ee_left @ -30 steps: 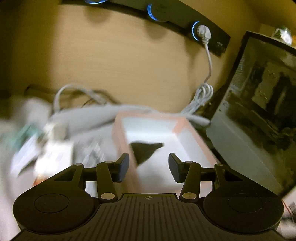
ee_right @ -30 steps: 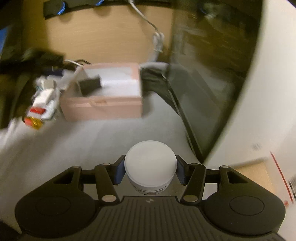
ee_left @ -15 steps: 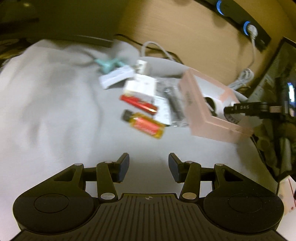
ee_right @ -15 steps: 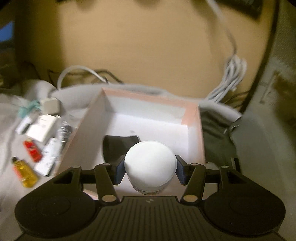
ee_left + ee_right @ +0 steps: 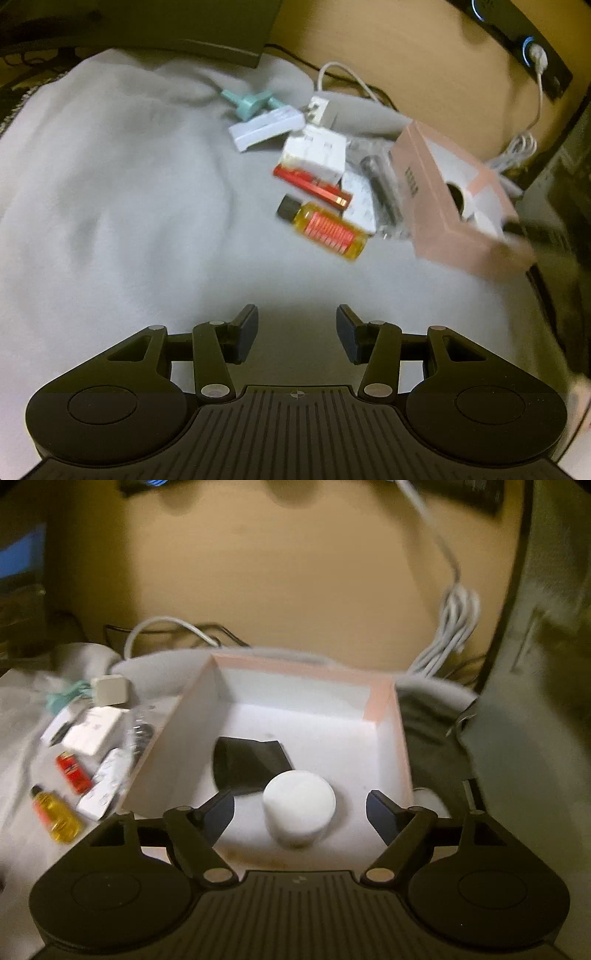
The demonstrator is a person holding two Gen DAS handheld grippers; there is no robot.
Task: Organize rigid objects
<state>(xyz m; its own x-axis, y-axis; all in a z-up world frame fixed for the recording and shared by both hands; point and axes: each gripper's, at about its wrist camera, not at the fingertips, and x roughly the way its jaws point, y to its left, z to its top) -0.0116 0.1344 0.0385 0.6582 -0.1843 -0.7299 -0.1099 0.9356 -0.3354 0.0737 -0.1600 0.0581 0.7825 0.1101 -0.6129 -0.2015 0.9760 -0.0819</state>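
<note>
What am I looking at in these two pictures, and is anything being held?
There is no robot: a person holds a two-finger gripper in each hand, each with a fisheye camera looking along its fingers. The left gripper, open and holding nothing, looks over a grey cloth at loose items: a yellow bottle, a red lighter and a white charger beside a pink box. The right gripper is over that box; its jaws are opening, and the white jar stands free between them beside a black item.
</note>
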